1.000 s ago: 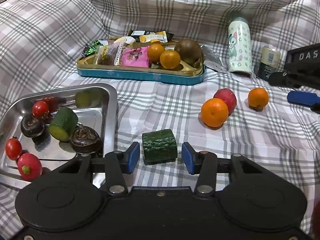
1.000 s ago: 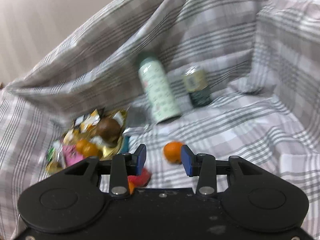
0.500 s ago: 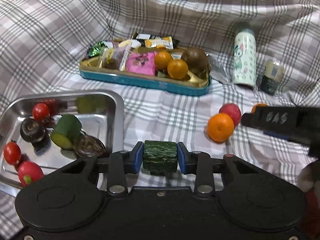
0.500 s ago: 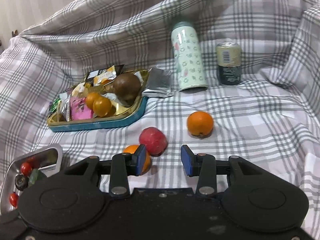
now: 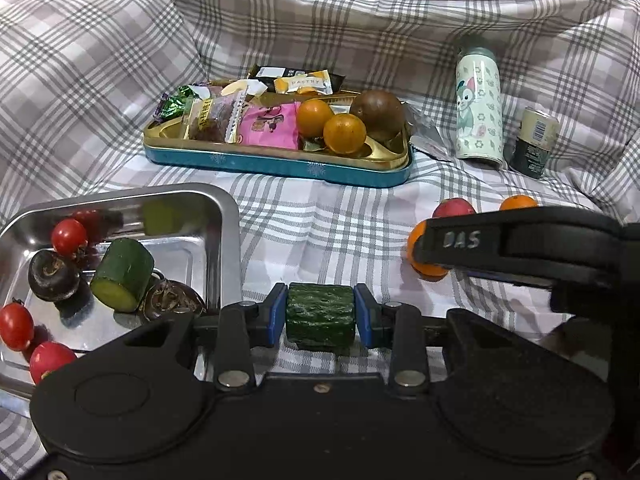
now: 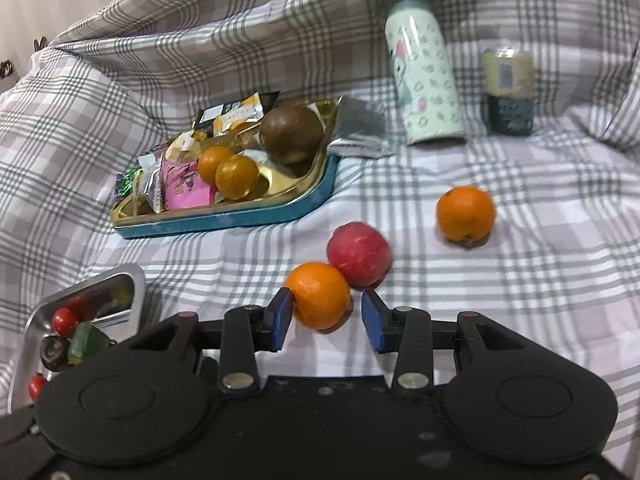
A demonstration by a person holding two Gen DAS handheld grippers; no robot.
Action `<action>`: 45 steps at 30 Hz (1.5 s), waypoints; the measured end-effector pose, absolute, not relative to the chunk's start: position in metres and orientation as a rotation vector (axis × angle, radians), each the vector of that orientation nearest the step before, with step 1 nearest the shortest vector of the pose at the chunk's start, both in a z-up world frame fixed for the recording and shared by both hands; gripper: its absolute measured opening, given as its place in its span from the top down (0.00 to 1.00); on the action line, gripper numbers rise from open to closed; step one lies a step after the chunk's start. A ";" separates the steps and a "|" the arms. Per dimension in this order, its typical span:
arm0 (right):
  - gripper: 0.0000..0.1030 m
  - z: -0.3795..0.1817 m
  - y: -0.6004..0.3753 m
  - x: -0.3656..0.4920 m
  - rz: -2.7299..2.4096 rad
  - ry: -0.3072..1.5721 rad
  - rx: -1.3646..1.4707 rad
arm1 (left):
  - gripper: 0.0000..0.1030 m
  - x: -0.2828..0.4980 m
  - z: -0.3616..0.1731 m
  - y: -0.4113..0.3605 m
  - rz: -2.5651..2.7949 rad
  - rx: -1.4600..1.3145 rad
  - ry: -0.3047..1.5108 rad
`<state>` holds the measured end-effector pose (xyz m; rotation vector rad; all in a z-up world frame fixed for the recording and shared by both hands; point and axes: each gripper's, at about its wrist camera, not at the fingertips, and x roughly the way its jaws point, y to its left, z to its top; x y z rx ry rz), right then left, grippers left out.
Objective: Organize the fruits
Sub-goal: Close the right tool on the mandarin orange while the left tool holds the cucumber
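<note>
My left gripper (image 5: 320,309) is shut on a dark green cucumber piece (image 5: 320,322), its blue pads pressing both ends just above the checked cloth. Beside it on the left, a steel tray (image 5: 226,216) holds another cucumber piece (image 5: 122,274), cherry tomatoes and dark water chestnuts. My right gripper (image 6: 326,316) is open low over the cloth. An orange (image 6: 318,294) lies at its fingertips, close to the left pad and apart from the right one. A red fruit (image 6: 359,254) touches that orange from behind. A second orange (image 6: 465,213) lies farther right.
A teal and gold tin (image 5: 280,166) at the back holds snack packets, two small oranges and a brown fruit. A patterned bottle (image 5: 479,114) and a can (image 5: 534,142) stand at the back right. The right tool's black body (image 5: 520,244) crosses the left wrist view.
The left jaws closed from wide apart onto the cucumber piece. The right gripper swung down and left, from the far orange to the near orange by the red fruit.
</note>
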<state>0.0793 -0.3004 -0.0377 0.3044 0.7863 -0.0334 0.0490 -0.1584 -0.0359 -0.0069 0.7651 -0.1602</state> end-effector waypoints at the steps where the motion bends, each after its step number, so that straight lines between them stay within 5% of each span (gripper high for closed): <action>1: 0.59 -0.039 -0.300 0.081 -0.032 0.796 0.310 | 0.57 0.049 -0.036 -0.158 -0.162 -0.007 0.764; 13: 0.89 -0.026 -0.298 0.066 -0.029 0.781 0.185 | 0.57 0.048 -0.040 -0.159 -0.153 -0.003 0.781; 19: 0.84 -0.025 -0.310 0.059 -0.053 0.774 0.233 | 0.57 0.046 -0.044 -0.163 -0.138 0.016 0.794; 21: 0.63 -0.023 -0.311 0.059 -0.051 0.754 0.264 | 0.57 0.046 -0.044 -0.164 -0.135 0.025 0.790; 23: 0.58 -0.022 -0.310 0.061 -0.045 0.742 0.283 | 0.57 0.046 -0.045 -0.164 -0.135 0.027 0.787; 37: 0.54 -0.045 -0.296 0.085 -0.088 0.818 0.247 | 0.57 0.050 -0.045 -0.164 -0.151 0.042 0.776; 45: 0.61 -0.039 -0.303 0.079 -0.100 0.803 0.249 | 0.58 0.056 -0.043 -0.162 -0.158 0.013 0.797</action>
